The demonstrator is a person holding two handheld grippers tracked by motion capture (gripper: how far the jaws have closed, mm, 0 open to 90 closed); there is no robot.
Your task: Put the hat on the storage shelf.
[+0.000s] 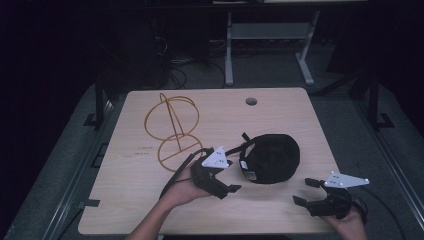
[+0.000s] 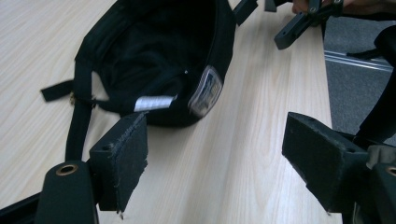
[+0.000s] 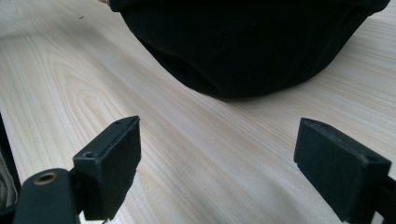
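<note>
A black cap (image 1: pixel 272 157) lies upside down on the wooden table (image 1: pixel 130 200), right of centre, its strap pointing left. In the left gripper view the cap (image 2: pixel 154 60) shows its inside with a white label and a shiny sticker. My left gripper (image 1: pixel 231 176) is open just left of the cap, with nothing between its jaws (image 2: pixel 217 158). My right gripper (image 1: pixel 305 191) is open near the front right edge, a little short of the cap's crown (image 3: pixel 243 42), and holds nothing (image 3: pixel 217 163). A gold wire stand (image 1: pixel 172 127) rests at the left centre.
A round cable hole (image 1: pixel 251 101) sits near the table's far edge. Beyond it stand the white legs of another desk (image 1: pixel 229 50) and cables on the dark floor. My right gripper (image 2: pixel 299 23) shows far off in the left gripper view.
</note>
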